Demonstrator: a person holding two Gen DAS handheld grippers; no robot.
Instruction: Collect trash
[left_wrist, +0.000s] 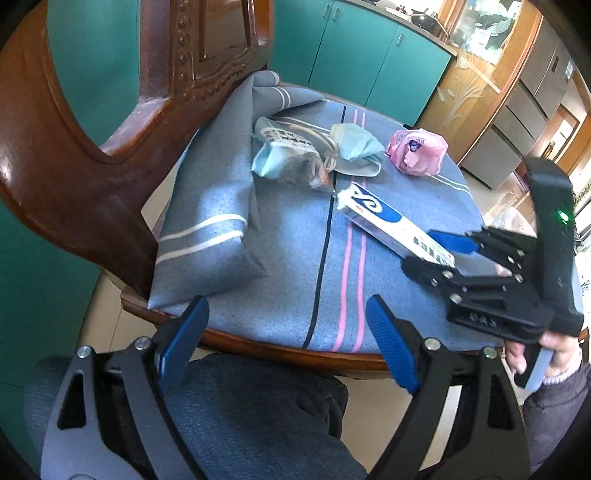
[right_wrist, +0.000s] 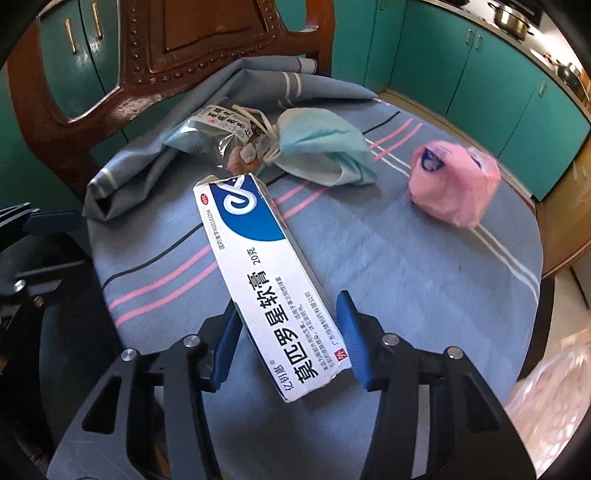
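We straddle the white-and-blue cardboard ointment box (right_wrist: 258, 273) with our right gripper (right_wrist: 288, 343), its tongs not visibly pinching, while our left gripper (left_wrist: 284, 343) gapes empty.

A long white-and-blue ointment box (right_wrist: 258, 266) lies flat on the chair's blue striped cloth (right_wrist: 406, 266), behind it a crumpled blue mask (right_wrist: 325, 147), a clear wrapper (right_wrist: 210, 133) and a pink wad (right_wrist: 450, 184).

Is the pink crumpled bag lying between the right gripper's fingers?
No: the white and blue ointment box lies between the right gripper fingers, while the pink bag sits apart on the cloth.
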